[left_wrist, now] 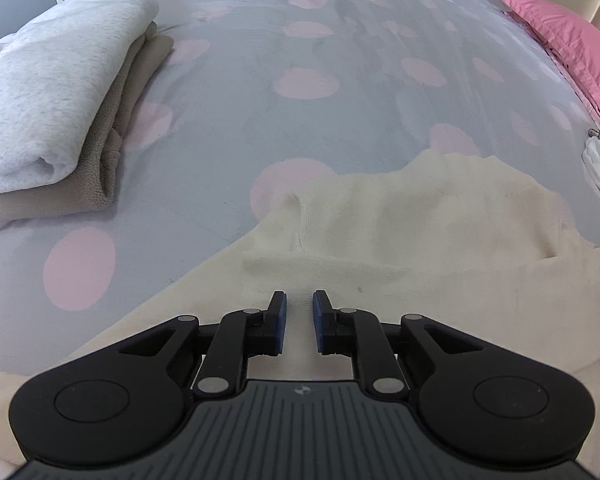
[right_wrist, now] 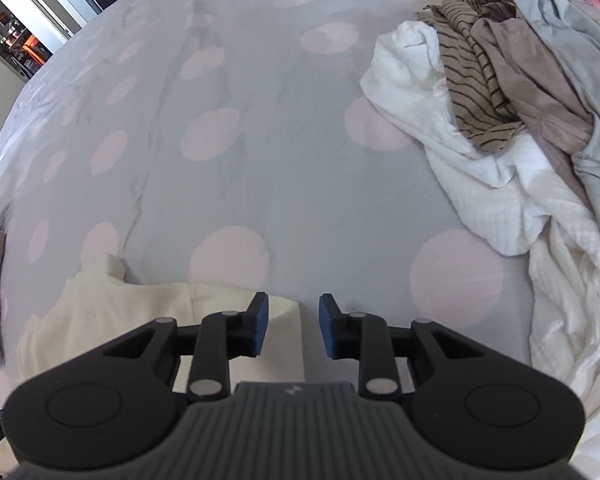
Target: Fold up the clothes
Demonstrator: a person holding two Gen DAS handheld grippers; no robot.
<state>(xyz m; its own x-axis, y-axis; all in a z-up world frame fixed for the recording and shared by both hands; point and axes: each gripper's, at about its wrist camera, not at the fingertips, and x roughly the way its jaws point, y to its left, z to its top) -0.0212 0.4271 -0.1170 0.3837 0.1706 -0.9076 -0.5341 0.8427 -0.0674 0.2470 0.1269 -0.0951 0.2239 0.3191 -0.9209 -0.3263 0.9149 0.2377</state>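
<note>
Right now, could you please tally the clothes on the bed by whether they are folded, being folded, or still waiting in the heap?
Folded, stacked: 2 (grey-white top, beige one beneath)
Being folded: 1 (cream garment)
Unfolded heap, as far as visible: 4 (white, striped brown, plain taupe, pale blue-grey)
Total: 7

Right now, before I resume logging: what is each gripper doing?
Left gripper: open, empty, above the cream garment.
Right gripper: open, empty.

The middle of the bed cover [left_wrist: 228, 128] is left free and can be crossed. The left edge is blocked by a folded stack [left_wrist: 48, 108], the right edge by a heap of unfolded clothes [right_wrist: 500, 120], the near edge by a cream garment [left_wrist: 400, 232].
</note>
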